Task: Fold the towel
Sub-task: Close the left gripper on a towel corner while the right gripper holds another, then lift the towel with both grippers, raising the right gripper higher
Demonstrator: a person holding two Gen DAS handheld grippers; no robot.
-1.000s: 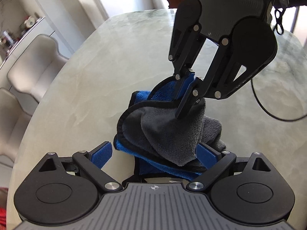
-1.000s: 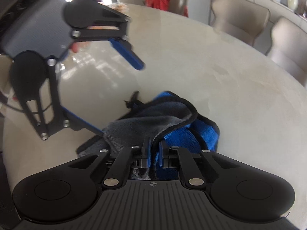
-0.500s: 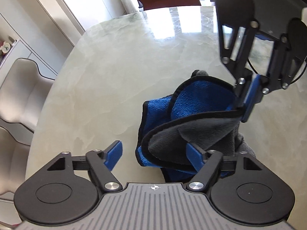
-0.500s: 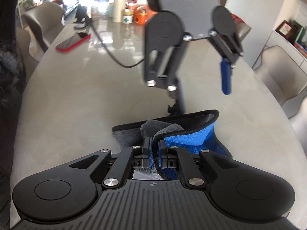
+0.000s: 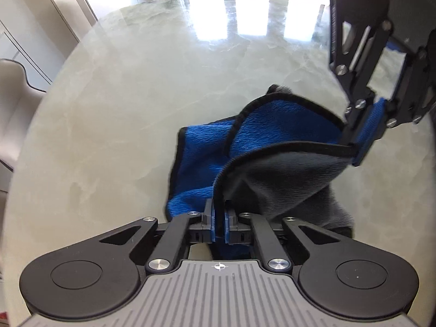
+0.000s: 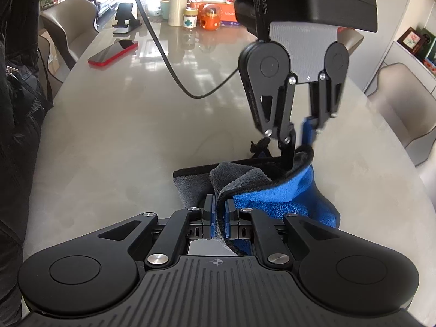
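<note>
Now both grippers pinch the towel (image 5: pixel 272 141) along one black-trimmed edge. The left gripper (image 5: pixel 218 224) has just been closing, and its pads clamp that hem directly ahead of its fingers. The right gripper (image 6: pixel 219 218) is likewise clamped on the hem, which runs between its pads. Between the two grips the edge hangs raised and slack, blue face and grey face both showing, while the rest bunches on the table (image 5: pixel 114 125) below and between the tools. Two grips on one edge probably serve to pull it straight, so the cloth can be spread before folding.
</note>
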